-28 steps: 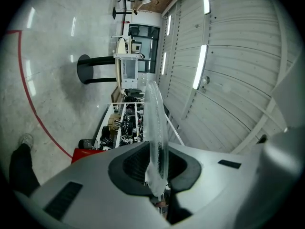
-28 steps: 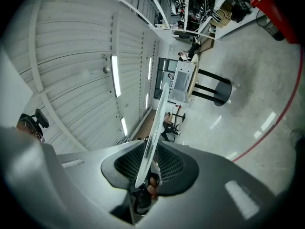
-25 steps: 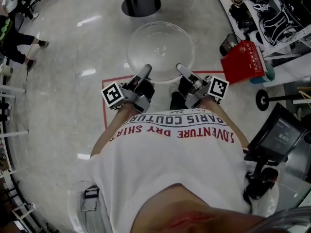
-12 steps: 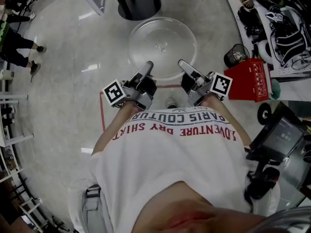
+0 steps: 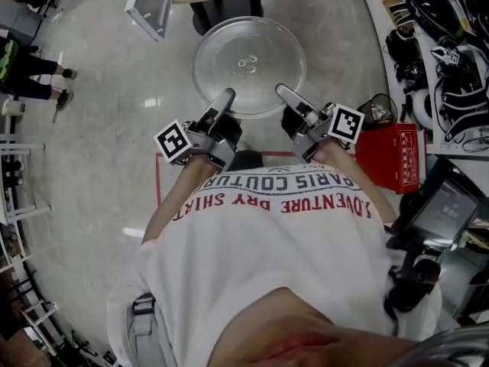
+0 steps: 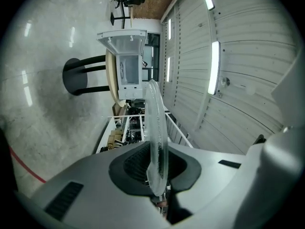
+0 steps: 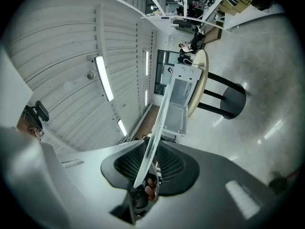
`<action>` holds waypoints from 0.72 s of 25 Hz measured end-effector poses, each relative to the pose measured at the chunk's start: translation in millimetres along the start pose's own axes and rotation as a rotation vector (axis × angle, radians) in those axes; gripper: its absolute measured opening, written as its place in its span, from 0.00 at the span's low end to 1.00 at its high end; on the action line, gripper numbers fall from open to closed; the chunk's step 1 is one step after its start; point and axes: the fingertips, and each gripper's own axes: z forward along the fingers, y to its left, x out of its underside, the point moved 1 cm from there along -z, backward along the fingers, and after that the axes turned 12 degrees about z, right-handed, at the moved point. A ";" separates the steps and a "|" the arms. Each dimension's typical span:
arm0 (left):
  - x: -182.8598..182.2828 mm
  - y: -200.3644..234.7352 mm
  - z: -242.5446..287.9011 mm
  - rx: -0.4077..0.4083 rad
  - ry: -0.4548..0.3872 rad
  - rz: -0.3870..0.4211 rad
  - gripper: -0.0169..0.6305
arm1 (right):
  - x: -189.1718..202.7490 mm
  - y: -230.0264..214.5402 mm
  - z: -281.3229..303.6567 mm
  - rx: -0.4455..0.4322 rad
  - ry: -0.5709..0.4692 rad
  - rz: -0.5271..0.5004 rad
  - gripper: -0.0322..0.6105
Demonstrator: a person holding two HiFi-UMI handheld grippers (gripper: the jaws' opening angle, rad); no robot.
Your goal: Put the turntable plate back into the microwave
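The clear glass turntable plate point(image 5: 248, 63) is held level above the floor, straight ahead of me. My left gripper point(image 5: 223, 99) is shut on its near left rim and my right gripper point(image 5: 283, 95) is shut on its near right rim. In the left gripper view the plate point(image 6: 156, 123) runs edge-on between the jaws of the left gripper point(image 6: 157, 178). The right gripper view shows the plate point(image 7: 160, 118) the same way in the right gripper point(image 7: 145, 171). The white microwave point(image 6: 127, 66) stands on a round table with its door point(image 5: 149, 6) swung open, just beyond the plate.
The table's black pedestal base point(image 5: 221, 10) stands under the plate's far edge. A red crate point(image 5: 396, 157) sits on the floor at the right, with shelves of gear point(image 5: 451, 29) behind it. A screen on a stand point(image 5: 445, 214) is at lower right. Red tape point(image 5: 158, 193) marks the floor.
I have moved forward with the plate in both grippers. The table and the open microwave door have come into view at the top, and the red crate has slid back alongside me.
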 end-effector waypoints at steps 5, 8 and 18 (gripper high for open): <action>-34.9 36.0 22.3 -0.003 -0.031 -0.029 0.06 | -30.0 -28.5 38.1 0.023 0.025 0.013 0.13; -67.9 61.3 48.7 -0.006 -0.043 -0.050 0.06 | -62.2 -48.6 70.7 0.044 0.024 0.028 0.13; -256.7 132.0 165.4 -0.039 -0.039 -0.074 0.06 | -202.4 -95.8 251.0 0.105 -0.011 0.043 0.13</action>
